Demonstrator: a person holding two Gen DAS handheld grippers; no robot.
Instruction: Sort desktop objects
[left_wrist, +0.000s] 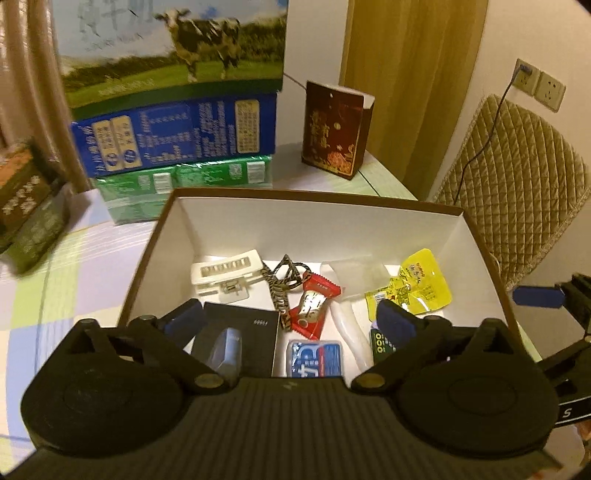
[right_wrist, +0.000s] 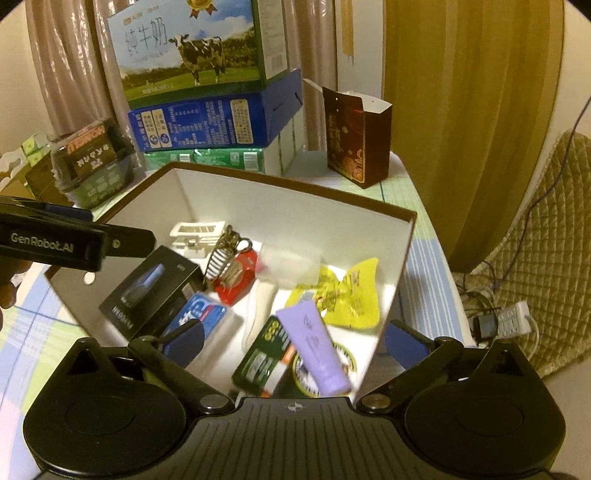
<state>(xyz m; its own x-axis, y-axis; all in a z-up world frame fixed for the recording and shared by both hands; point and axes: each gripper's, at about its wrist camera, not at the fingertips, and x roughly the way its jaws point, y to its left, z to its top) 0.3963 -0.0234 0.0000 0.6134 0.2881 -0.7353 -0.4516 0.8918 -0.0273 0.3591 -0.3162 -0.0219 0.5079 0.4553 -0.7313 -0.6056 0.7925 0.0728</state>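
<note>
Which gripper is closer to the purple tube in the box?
Right. The purple tube lies between the open fingers of the right gripper. The left gripper hovers open over the box's opposite side, above the black box.

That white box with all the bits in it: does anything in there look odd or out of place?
Mostly a loose jumble. The purple tube stands out: it lies tilted across the green packet, blurred as if not settled. The black box rests askew. Both the left gripper and right gripper are open and hold nothing.
</note>
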